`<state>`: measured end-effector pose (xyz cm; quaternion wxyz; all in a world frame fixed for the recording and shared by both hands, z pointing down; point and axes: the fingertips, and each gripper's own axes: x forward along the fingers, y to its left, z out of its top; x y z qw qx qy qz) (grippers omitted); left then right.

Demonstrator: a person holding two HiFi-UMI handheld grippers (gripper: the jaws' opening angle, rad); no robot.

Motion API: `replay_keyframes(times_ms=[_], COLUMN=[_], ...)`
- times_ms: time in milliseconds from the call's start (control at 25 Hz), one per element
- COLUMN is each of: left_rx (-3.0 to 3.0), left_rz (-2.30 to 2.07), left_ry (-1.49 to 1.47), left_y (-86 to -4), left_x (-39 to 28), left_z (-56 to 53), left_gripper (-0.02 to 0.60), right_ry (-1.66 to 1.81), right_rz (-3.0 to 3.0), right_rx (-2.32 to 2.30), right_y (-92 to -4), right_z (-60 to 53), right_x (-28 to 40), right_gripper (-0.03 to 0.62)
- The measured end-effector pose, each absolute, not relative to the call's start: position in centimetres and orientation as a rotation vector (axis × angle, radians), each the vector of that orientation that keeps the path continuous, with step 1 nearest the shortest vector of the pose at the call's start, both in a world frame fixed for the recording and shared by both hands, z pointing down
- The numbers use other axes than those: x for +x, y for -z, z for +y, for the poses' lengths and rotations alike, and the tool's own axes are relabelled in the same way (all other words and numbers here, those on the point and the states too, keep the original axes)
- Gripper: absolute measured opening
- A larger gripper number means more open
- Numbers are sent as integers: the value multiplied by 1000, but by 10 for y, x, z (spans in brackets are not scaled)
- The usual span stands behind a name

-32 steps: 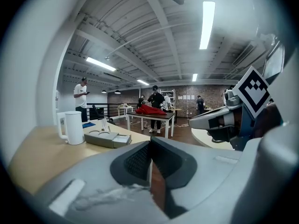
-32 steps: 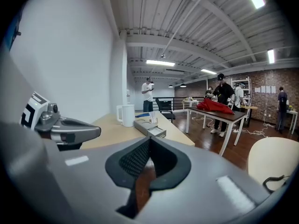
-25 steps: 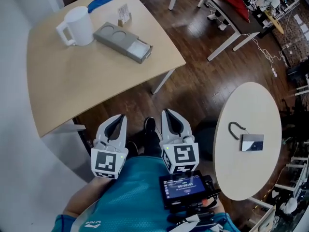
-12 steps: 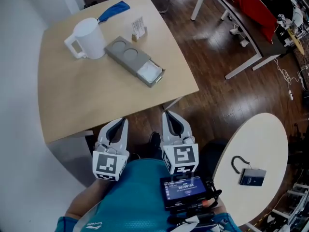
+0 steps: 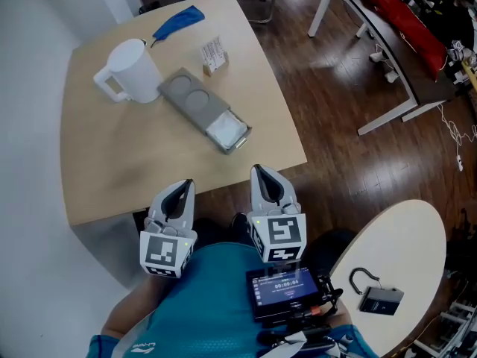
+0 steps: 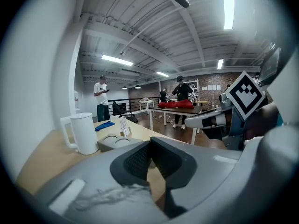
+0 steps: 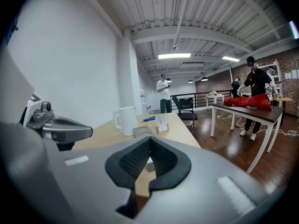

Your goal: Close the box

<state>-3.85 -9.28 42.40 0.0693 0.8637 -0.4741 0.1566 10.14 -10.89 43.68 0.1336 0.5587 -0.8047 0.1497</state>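
Observation:
A flat grey box (image 5: pixel 195 107) lies on the wooden table (image 5: pixel 104 162), its white-lined drawer (image 5: pixel 226 131) pulled out toward the table's near edge. My left gripper (image 5: pixel 183 186) and right gripper (image 5: pixel 261 171) hover side by side just off that edge, close to my body, both shut and empty. In the left gripper view the jaws (image 6: pixel 150 143) meet, with the box (image 6: pixel 113 143) low beyond them. In the right gripper view the gripper (image 7: pixel 149 141) is also shut, and the box (image 7: pixel 141 131) shows just past its tips.
A white pitcher (image 5: pixel 134 71), a blue cloth (image 5: pixel 177 21) and a small card stand (image 5: pixel 214 54) share the table. A round white table (image 5: pixel 406 245) at right holds a padlock (image 5: pixel 356 278). People stand at a far table with red cloth (image 6: pixel 175 105).
The wooden table and box now lie nearer to both grippers, which reach the table's edge. Both grippers stay shut and level beside each other.

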Motion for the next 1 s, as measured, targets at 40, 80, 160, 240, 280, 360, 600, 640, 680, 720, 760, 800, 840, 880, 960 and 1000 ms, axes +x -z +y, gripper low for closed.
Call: replay_keyframes(times_ms=[40,80,160,240,280,360,600,640,680,720,760,800,840,880,960,1000], left_rx=[2594,2588,2581,2579,2579,2580,2625,2632,2637,2639,2640,2637,2633,2627,2613,2607], left_rz=[-1429,-1431,-1430,-1417,-1407,-1387,-1291,-1272,-1252,-1229,-1205,-1178,-1151,-1126,-1079,-1058], left_ry=[-477,-482,-491,-502,-507,-508,-535,-546,-561,-581,-604,-627,-651,-675,-716,-734], left_y=[-425,-425,-428,-433,-436,-441,-457,-462,-468,-476,-484,-492,-501,-510,-527,-533], left_x=[-39,-39,-41,-43,-45,-47,-44,-42,-41,-40,-39,-38,-38,-37,-36,-34], left_z=[-96,-100,-109,-119,-125,-140,-188,-195,-202,-207,-212,-216,-219,-221,-224,-225], left_gripper=[-6,-6,-6,-6,-6,-6,-6,-6,-6,-6,-6,-6,-6,-6,-6,-6], right_ry=[-442,-453,-484,-522,-538,-564,-648,-664,-684,-709,-740,-771,-801,-826,-866,-885], right_rz=[-2331,-2329,-2320,-2302,-2293,-2260,-2124,-2101,-2077,-2051,-2025,-2000,-1978,-1958,-1921,-1906], right_rx=[1615,1612,1610,1619,1625,1631,1675,1683,1689,1693,1694,1691,1686,1676,1653,1641], right_y=[-439,-442,-450,-460,-465,-475,-509,-516,-523,-531,-539,-548,-557,-566,-581,-587], right_z=[-113,-116,-125,-134,-140,-152,-183,-188,-192,-195,-198,-201,-202,-204,-207,-208], right_x=[102,102,102,101,101,100,108,109,111,112,113,113,113,113,111,111], right_gripper=[-6,-6,-6,-6,-6,-6,-6,-6,-6,-6,-6,-6,-7,-6,-8,-7])
